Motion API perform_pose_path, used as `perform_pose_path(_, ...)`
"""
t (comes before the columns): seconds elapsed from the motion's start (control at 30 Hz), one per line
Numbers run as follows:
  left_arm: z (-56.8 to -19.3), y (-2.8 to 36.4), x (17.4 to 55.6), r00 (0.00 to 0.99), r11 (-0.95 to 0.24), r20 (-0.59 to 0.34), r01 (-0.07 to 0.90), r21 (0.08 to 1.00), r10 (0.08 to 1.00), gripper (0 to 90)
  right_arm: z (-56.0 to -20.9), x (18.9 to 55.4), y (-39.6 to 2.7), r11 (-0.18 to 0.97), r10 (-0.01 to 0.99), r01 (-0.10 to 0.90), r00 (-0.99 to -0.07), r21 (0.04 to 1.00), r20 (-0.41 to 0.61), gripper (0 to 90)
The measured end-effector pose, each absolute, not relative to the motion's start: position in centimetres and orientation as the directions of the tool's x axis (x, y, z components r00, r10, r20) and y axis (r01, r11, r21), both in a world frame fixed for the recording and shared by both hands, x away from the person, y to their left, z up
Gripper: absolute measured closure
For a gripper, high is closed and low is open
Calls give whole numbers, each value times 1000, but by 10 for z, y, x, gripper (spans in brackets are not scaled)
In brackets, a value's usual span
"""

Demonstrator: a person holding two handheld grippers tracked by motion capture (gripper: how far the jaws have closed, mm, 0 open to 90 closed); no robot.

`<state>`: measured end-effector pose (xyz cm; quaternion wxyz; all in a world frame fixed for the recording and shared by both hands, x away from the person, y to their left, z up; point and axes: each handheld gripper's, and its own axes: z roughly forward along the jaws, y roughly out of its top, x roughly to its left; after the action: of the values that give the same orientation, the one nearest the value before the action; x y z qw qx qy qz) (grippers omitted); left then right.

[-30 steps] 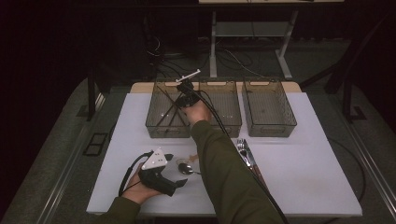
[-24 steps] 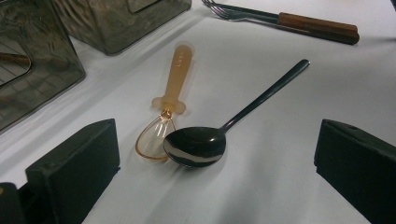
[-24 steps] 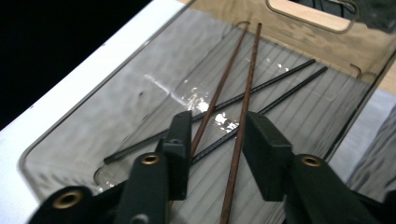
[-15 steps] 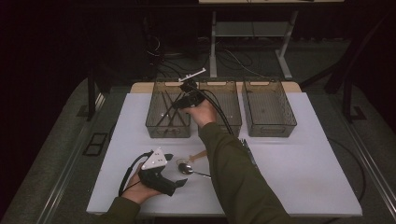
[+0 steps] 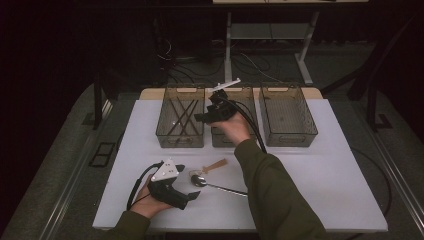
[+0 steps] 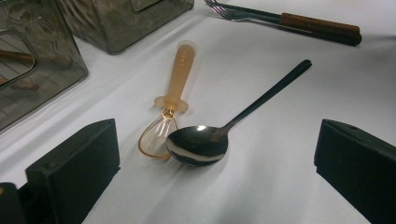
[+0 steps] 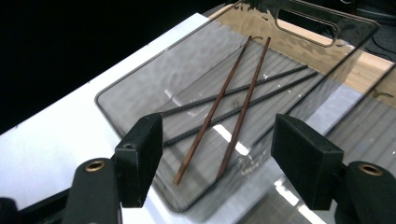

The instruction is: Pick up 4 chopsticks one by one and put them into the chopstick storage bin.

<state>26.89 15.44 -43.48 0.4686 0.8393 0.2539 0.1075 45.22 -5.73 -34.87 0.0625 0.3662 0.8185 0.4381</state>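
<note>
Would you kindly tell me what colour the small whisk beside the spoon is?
The small whisk is translucent amber-orange, handle and loops alike, clearest in the left gripper view.

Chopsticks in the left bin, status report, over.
Right gripper jaws just opened, empty, above left bin. Chopsticks lie inside. Left gripper open, spoon ahead. Nothing in the way.

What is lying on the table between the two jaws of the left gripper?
In the left gripper view, a metal spoon lies between the open jaws of the left gripper, its bowl against the loop of a small amber whisk. Neither jaw touches them.
</note>
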Motion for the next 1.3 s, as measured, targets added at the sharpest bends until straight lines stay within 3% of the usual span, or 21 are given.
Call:
perform_pose_path(1.07, -436, 155, 269, 837, -428, -67, 345, 835, 543, 0, -371, 373, -172, 307, 620, 525, -743, 794, 251, 327)
perform_pose_path(1.3, -436, 156, 270, 836, -432, -65, 346, 833, 544, 0, -380, 356, -198, 279, 595, 502, -760, 819, 263, 258)
